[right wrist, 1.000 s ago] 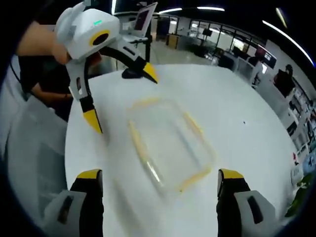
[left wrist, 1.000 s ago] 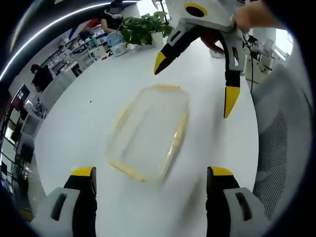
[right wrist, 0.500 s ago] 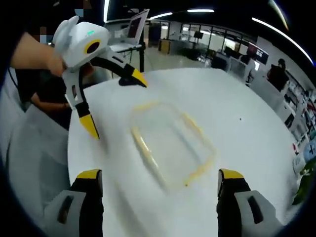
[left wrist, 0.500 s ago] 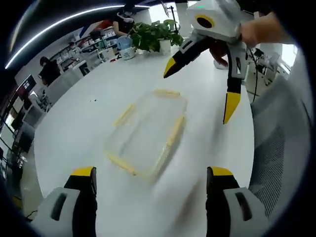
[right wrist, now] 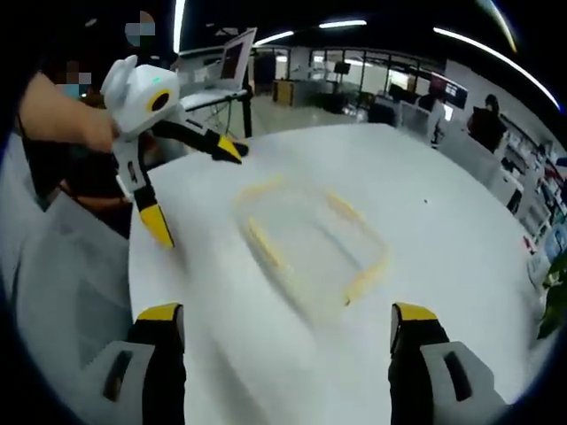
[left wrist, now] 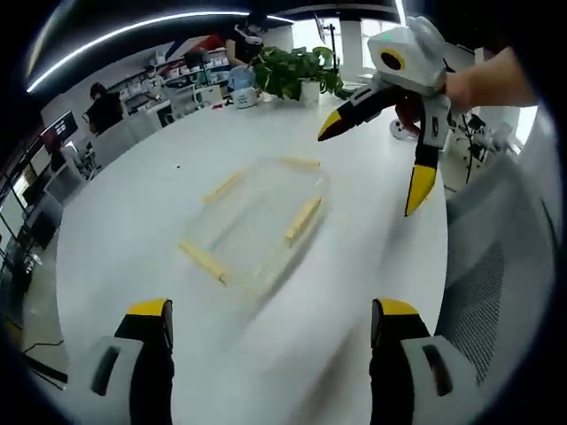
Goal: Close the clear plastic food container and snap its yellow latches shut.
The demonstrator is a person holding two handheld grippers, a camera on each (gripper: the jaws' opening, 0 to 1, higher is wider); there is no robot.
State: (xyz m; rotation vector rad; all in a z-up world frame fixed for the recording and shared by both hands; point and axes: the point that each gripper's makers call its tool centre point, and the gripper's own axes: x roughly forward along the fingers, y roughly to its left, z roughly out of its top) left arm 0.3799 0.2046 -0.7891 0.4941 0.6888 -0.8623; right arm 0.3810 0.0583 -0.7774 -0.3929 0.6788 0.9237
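Observation:
A clear plastic food container (left wrist: 257,221) with yellow latches along its sides lies flat on the white round table (left wrist: 159,221); motion blur hides whether the latches are snapped down. In the left gripper view, my left gripper (left wrist: 272,323) is open and hangs above the table on the near side of the container, touching nothing. Beyond the container's right end hovers my right gripper (left wrist: 374,161), open and held by a hand. The right gripper view has the container (right wrist: 310,235) ahead of my open right gripper (right wrist: 287,317), with the left gripper (right wrist: 196,191) open in the air at the upper left.
A potted plant (left wrist: 297,71) and small items stand at the table's far edge. A grey mesh chair (left wrist: 496,266) is beside the table. An open laptop (right wrist: 235,57) sits on a desk behind. People stand among office desks in the background.
Both grippers have drawn back and up from the container, which now looks smaller and farther off. It has not moved on the table. Both grippers have stayed open.

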